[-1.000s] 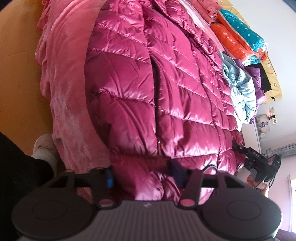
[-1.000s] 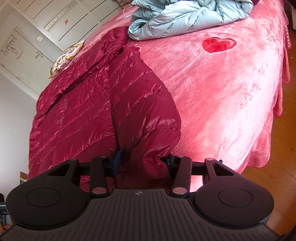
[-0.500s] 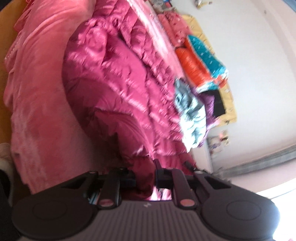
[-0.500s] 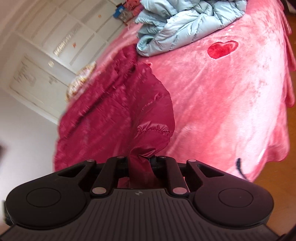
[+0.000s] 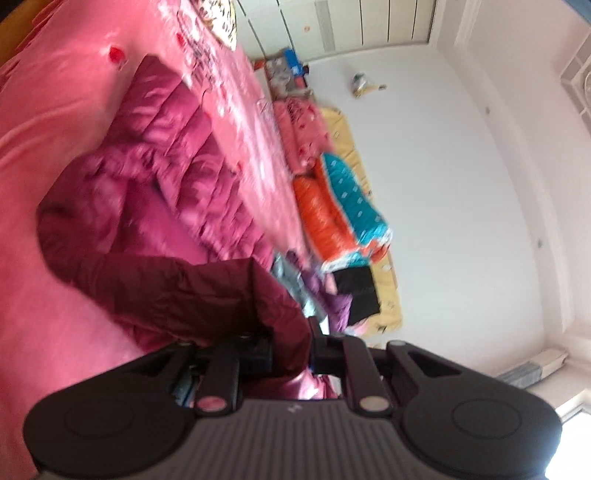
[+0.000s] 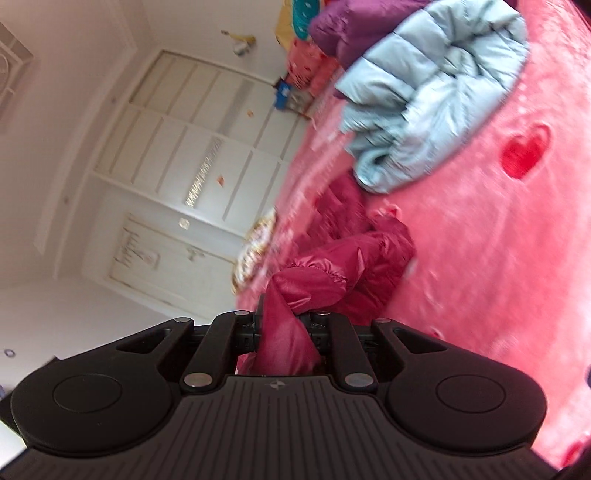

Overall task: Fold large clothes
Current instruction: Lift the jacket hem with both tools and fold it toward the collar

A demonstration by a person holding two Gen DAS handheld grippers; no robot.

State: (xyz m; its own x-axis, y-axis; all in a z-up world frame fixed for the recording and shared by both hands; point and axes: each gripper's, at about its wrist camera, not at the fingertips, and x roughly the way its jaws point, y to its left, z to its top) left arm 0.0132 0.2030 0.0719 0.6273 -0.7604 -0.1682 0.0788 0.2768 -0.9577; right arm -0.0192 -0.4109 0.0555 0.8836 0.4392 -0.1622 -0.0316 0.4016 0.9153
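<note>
Your left gripper (image 5: 290,349): clenched on a dark fold of the magenta puffer jacket (image 5: 166,206), cloth bunched between the two fingers.

Your right gripper (image 6: 282,332): clamped on another part of the same jacket (image 6: 321,280), just behind an elastic-gathered edge; the fabric stands up in a ridge between the closed fingers.

Jacket, body: in your left view the gripped fold is raised, while the quilted bulk trails away from it across the pink bedspread (image 5: 44,122). In your right view more of it lies crumpled just past the fingers, on the same pink bedspread (image 6: 498,258).

Red heart print (image 6: 524,151): on the spread, to the right, apart from the jacket.

Light blue puffer jacket (image 6: 424,96): heaped beyond the magenta one; whether the two touch cannot be told.

Purple garment (image 6: 354,22): behind the blue one.

Orange and teal bedding (image 5: 343,206): stacked at the far side of the bed, against the white wall (image 5: 461,166).

White panelled wardrobe doors (image 6: 192,155): farthest back.
</note>
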